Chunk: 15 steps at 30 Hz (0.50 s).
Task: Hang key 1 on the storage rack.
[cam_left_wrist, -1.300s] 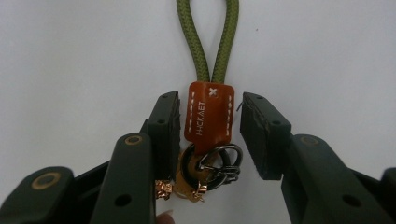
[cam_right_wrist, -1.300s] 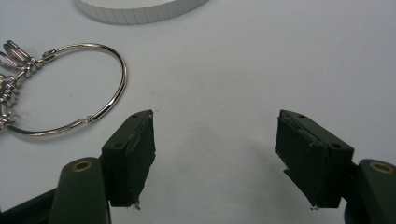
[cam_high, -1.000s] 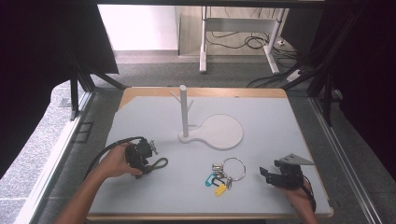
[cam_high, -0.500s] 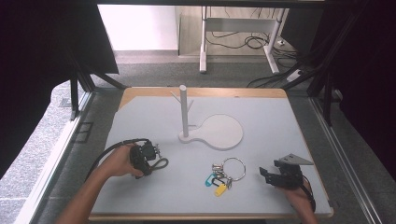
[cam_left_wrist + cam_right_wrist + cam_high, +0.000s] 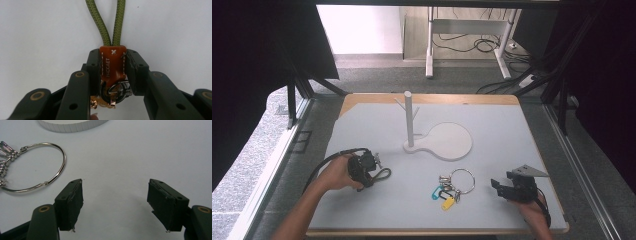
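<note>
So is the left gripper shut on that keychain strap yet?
Shut: the left gripper has just closed, both pads pressing the brown leather tab of the green cord loop.

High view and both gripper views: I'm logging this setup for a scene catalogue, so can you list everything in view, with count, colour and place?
table board: one, pale grey top with a wooden edge, centre of the high view.
peg stand: one, white, upright post with side pegs on a round flat base, middle of the board.
ring of keys: one large silver ring with small keys and a blue and a yellow tag, lying in front of the stand, near the right gripper.
strap keychain: one, olive-green cord loop with a brown leather tab and metal clasps, lying on the board at the left.
left gripper: one, black, jaws just closed and now pressing on the leather tab.
right gripper: one, black, jaws wide apart over bare board, right of the ring.
</note>
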{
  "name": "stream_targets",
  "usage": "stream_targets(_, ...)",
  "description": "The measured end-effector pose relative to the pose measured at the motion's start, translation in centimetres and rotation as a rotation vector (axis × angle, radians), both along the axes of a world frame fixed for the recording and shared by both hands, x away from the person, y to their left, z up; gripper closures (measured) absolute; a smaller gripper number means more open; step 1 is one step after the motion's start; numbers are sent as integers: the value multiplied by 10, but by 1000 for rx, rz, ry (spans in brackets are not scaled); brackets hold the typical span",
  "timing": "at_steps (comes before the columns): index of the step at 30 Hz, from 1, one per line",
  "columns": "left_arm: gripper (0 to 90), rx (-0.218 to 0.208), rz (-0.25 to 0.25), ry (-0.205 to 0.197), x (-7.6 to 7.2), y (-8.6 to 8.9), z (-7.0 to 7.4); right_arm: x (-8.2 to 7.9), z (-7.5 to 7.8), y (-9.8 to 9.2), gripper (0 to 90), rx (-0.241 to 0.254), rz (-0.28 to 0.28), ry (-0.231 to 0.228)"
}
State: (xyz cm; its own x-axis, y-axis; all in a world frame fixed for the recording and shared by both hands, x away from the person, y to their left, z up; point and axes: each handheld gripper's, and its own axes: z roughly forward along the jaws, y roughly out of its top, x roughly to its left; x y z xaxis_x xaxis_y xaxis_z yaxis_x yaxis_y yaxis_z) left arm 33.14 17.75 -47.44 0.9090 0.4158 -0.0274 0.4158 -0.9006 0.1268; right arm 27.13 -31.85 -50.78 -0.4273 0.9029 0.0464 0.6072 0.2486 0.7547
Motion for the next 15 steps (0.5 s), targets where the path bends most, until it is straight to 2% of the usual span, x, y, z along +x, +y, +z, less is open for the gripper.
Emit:
stream_targets(7, 670, -129, 103, -14, -2, 20, 18, 1, 0, -3, 291, 3, -11, 0)
stream_targets(12, 670, -184, 175, -33, -4, 27, 26, 0, 1, -4, 292, 8, -17, 0)
stream_targets(15, 670, -207, 193, -38, -4, 29, 29, 0, 1, -4, 292, 7, -17, 3)
